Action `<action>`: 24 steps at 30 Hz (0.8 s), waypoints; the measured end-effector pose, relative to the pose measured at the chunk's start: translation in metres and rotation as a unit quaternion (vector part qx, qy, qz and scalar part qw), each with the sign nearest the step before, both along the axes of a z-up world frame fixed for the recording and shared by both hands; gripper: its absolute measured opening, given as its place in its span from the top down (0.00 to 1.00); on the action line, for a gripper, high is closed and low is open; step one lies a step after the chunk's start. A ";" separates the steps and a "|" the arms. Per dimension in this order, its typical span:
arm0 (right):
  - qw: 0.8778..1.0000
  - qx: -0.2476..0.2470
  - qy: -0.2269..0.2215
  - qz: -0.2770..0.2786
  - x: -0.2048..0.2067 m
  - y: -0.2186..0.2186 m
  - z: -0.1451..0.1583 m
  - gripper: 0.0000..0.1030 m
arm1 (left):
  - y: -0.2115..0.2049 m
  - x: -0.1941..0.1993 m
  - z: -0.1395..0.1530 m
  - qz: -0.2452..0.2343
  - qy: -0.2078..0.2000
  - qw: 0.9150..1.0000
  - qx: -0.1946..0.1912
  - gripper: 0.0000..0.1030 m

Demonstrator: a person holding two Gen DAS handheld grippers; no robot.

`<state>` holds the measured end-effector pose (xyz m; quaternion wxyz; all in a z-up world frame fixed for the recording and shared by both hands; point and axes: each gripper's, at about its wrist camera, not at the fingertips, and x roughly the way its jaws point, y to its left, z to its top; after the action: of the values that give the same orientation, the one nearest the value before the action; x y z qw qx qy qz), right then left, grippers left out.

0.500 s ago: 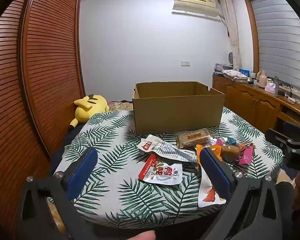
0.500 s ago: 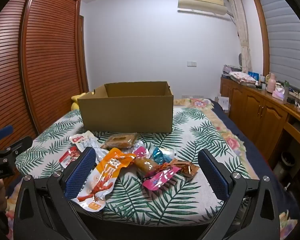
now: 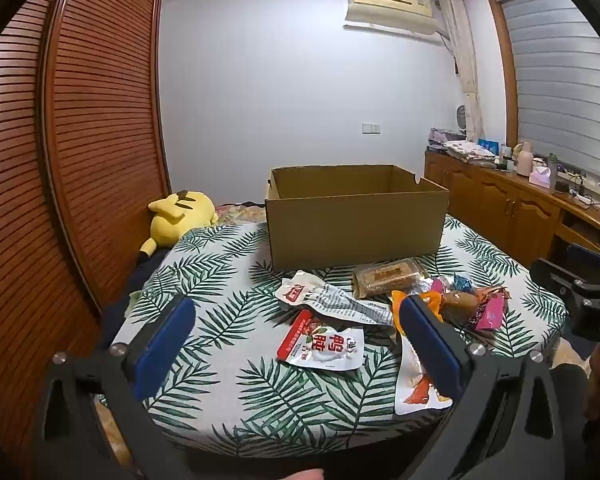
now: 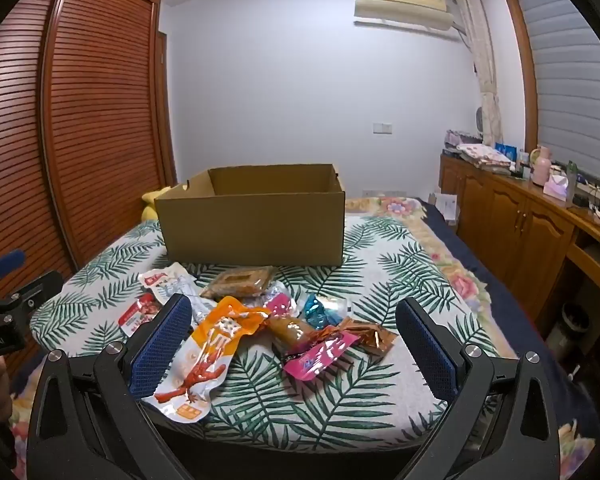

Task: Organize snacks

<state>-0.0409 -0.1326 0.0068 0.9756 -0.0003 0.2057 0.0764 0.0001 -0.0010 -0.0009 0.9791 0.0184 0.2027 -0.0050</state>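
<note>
Both grippers, left [image 3: 296, 344] and right [image 4: 294, 344], fingers wide (seemingly touching nothing).

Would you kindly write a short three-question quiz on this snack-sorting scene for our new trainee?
1. True or false: the cardboard box already holds snacks that can be seen.
2. Which packet lies nearest the right gripper? A) orange pouch B) red-and-white pouch C) brown cake bar
3. Fill in: the left gripper is ____, holding nothing.

Key:
1. False; only bare inner walls show, and the floor is hidden.
2. A
3. open
</note>
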 end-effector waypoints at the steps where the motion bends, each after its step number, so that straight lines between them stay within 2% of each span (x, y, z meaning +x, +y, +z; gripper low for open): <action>1: 1.000 0.000 0.000 0.001 0.000 0.000 0.000 0.00 | 0.000 0.000 0.000 0.000 0.000 1.000 0.000 0.00; 24: 1.000 0.000 -0.001 0.000 -0.001 -0.001 -0.001 0.00 | -0.002 -0.002 0.000 -0.001 0.000 1.000 0.000 0.00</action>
<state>-0.0418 -0.1332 0.0059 0.9759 -0.0004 0.2047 0.0761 -0.0016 -0.0030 -0.0006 0.9791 0.0189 0.2023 -0.0055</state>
